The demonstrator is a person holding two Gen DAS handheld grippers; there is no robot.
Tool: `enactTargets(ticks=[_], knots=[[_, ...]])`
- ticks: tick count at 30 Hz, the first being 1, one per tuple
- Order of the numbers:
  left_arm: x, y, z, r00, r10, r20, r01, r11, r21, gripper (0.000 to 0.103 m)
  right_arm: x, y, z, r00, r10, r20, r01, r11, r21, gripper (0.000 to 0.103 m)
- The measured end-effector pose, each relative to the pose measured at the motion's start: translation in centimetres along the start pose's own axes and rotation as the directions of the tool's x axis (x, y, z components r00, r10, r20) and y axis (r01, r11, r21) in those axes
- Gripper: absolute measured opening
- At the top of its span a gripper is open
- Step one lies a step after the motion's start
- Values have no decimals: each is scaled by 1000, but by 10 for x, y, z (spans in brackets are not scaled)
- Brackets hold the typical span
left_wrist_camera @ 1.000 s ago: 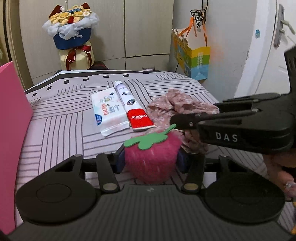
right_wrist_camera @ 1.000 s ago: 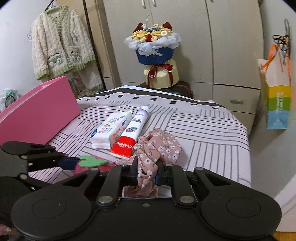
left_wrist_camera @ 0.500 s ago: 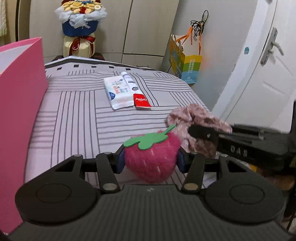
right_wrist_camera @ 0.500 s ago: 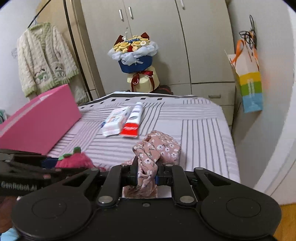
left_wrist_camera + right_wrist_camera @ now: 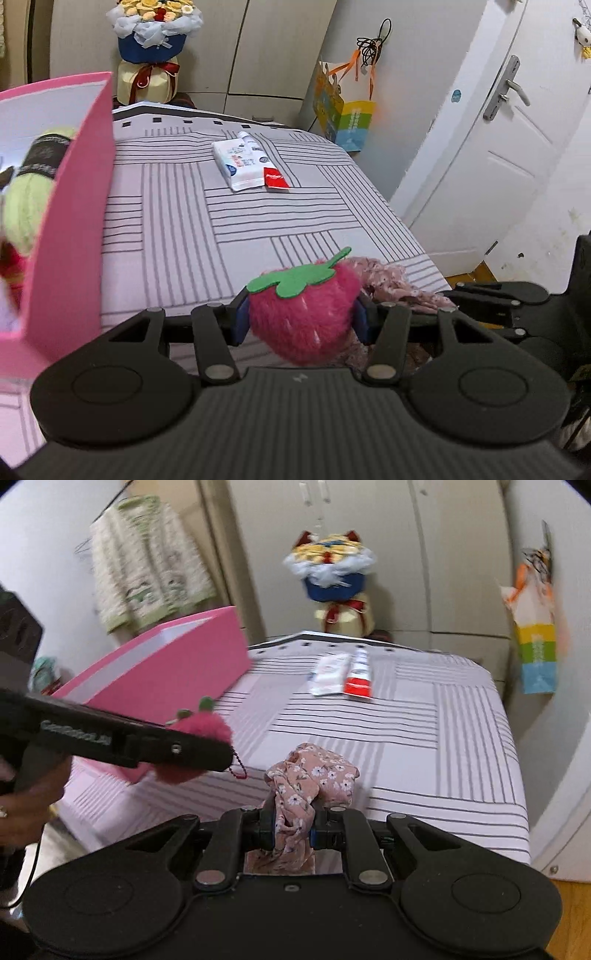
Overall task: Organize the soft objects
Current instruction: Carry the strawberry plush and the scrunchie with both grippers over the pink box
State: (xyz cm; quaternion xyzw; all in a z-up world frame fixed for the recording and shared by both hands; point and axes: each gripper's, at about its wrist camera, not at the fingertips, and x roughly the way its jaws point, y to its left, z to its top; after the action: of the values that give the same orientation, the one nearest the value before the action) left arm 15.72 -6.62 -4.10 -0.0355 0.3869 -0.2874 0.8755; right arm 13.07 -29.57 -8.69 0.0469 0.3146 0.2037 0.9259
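Note:
My left gripper (image 5: 301,321) is shut on a fuzzy pink plush strawberry (image 5: 306,314) with a green felt leaf, held above the near end of the striped bed. In the right wrist view the strawberry (image 5: 201,731) shows beside the pink box (image 5: 159,672). My right gripper (image 5: 293,829) is shut on a pink floral cloth (image 5: 310,775), held above the bed's near edge. The cloth (image 5: 391,284) also shows in the left wrist view, just right of the strawberry. The pink box (image 5: 74,206) stands open at the left with soft toys (image 5: 26,210) inside.
A white wipes pack (image 5: 238,166) and a red-and-white toothpaste tube (image 5: 271,173) lie mid-bed. A flower bouquet (image 5: 153,48) stands beyond the bed by the wardrobe. A colourful paper bag (image 5: 345,114) hangs at right, near a white door (image 5: 491,147).
Both grippers have pulled back toward the near end of the bed and lifted, each keeping its object. The pink box has come closer on the left, its inside now showing.

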Motion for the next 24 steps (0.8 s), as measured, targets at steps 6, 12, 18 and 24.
enactTargets(ticks=[6, 12, 18, 24], knots=[[-29, 2, -8, 999, 27, -31, -26, 999, 25, 52, -21, 30, 11, 997, 72, -29, -73, 995, -63, 18], [-62, 7, -10, 998, 42, -48, -40, 999, 35, 52, -34, 44, 26, 984, 147, -103, -150, 989, -15, 18], [-105, 23, -8, 999, 22, -42, -20, 999, 30, 52, -46, 65, 46, 962, 240, -131, -244, 970, -15, 18], [-141, 39, 3, 998, 63, 8, -63, 998, 4, 52, -47, 100, 70, 949, 295, -111, -305, 948, -88, 18]])
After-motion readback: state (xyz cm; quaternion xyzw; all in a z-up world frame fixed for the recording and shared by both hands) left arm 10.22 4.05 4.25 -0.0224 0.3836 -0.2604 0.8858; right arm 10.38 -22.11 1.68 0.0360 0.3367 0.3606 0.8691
